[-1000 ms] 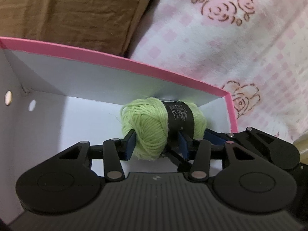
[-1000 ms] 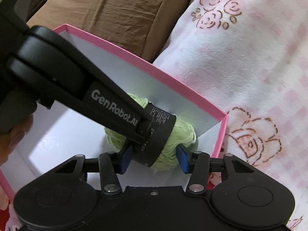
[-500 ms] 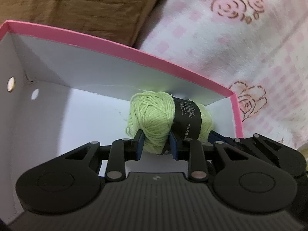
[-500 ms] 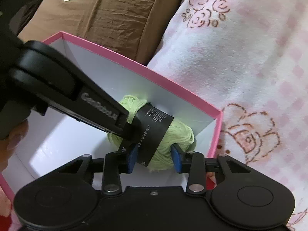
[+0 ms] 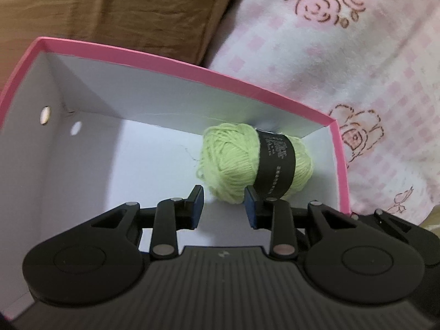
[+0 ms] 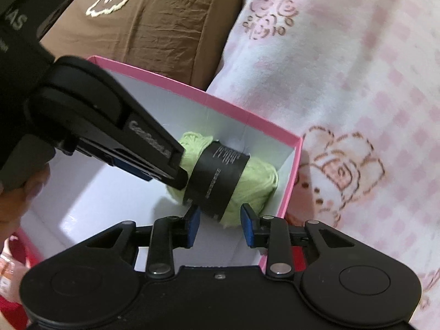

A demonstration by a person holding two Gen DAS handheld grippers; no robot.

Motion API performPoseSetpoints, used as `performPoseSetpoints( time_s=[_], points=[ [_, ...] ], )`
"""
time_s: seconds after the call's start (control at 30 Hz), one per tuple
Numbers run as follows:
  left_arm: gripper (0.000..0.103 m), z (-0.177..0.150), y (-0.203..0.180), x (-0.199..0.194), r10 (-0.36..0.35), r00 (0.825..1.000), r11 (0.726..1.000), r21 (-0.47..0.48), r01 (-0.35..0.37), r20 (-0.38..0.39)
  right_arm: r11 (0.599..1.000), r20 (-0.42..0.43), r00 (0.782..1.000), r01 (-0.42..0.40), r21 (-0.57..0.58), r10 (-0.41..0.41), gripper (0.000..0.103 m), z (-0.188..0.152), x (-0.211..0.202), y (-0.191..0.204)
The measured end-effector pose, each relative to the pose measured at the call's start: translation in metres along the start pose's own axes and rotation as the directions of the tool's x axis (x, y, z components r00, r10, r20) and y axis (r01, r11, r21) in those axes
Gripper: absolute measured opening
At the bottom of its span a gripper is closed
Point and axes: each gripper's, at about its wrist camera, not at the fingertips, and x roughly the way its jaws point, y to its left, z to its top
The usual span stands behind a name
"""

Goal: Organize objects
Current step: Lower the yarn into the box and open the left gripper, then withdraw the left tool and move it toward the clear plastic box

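Left wrist view shows the ball of yarn (image 5: 247,162) lying in the far right corner of the pink box (image 5: 165,66), so the placing step looks done. The left gripper (image 5: 223,206) is opening, the yarn's near edge just between its tips, unpressed. Only the right wrist view shows the right gripper (image 6: 220,225), drawn narrow, seemingly not pinching. Next, both should back out without dragging the yarn
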Motion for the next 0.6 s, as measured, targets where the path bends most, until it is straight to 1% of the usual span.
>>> performPoseSetpoints(
  time_s=[0.13, 0.17, 0.2, 0.27, 0.33, 0.37, 0.47, 0.5, 0.57, 0.6],
  points=[
    [0.031, -0.013, 0.001, -0.02, 0.0, 1.0, 1.0, 0.027, 0.0, -0.003, 0.995, -0.005, 0.998, -0.054, 0.082, 0.055, 0.036, -0.007, -0.014, -0.011],
    [0.032, -0.015, -0.001, -0.026, 0.004, 1.0, 0.999, 0.041, -0.004, -0.007, 0.993, -0.002, 0.998, -0.066, 0.095, 0.067, 0.037, -0.007, -0.012, -0.011],
    [0.032, -0.015, -0.01, -0.029, 0.007, 1.0, 0.999, 0.054, -0.006, -0.01, 0.99, -0.003, 0.997, -0.083, 0.111, 0.083, 0.037, -0.008, -0.018, -0.013],
    [0.033, -0.019, -0.012, -0.045, 0.011, 1.0, 0.997, 0.079, -0.009, -0.017, 0.982, -0.001, 0.992, -0.121, 0.144, 0.123, 0.037, -0.011, -0.028, -0.019],
    [0.033, -0.019, -0.015, -0.053, 0.021, 0.999, 0.995, 0.102, -0.018, -0.026, 0.971, 0.005, 0.987, -0.161, 0.175, 0.163, 0.037, -0.015, -0.034, -0.014],
    [0.034, -0.023, -0.015, -0.063, 0.029, 0.999, 0.993, 0.116, -0.025, -0.029, 0.968, 0.009, 0.985, -0.172, 0.183, 0.174, 0.037, -0.012, -0.035, -0.01],
    [0.041, -0.031, -0.019, -0.086, 0.045, 0.998, 0.989, 0.141, -0.04, -0.033, 0.963, 0.021, 0.981, -0.196, 0.186, 0.195, 0.037, -0.015, -0.052, -0.001],
    [0.041, -0.034, -0.019, -0.095, 0.045, 0.998, 0.988, 0.151, -0.04, -0.033, 0.962, 0.023, 0.98, -0.201, 0.183, 0.2, 0.037, -0.011, -0.054, 0.004],
    [0.042, -0.041, -0.022, -0.112, 0.044, 0.999, 0.984, 0.176, -0.038, -0.03, 0.963, 0.024, 0.978, -0.209, 0.173, 0.208, 0.038, -0.014, -0.073, 0.006],
    [0.045, -0.043, -0.022, -0.12, 0.046, 0.998, 0.982, 0.186, -0.04, -0.031, 0.962, 0.024, 0.976, -0.216, 0.165, 0.215, 0.039, -0.014, -0.081, 0.009]
  ],
)
